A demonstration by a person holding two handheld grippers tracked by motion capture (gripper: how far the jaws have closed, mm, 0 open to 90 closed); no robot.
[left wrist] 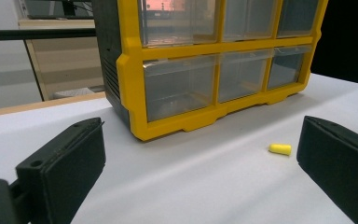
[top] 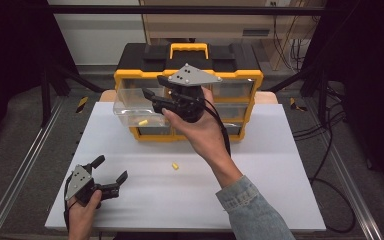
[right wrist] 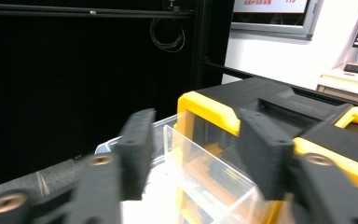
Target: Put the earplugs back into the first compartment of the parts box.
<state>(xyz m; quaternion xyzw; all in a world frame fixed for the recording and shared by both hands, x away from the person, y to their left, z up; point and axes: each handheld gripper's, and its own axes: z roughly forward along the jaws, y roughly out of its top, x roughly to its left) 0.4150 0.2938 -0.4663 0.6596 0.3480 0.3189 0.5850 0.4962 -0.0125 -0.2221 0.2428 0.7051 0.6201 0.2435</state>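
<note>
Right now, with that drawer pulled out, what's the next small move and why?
Probably bring the left gripper forward and close on the yellow plug on the table. Its jaws are open and the plug lies just ahead between them in the left gripper view. The right gripper, jaws open, sits at the pulled-out clear drawer, which already holds one similar yellow piece.
</note>
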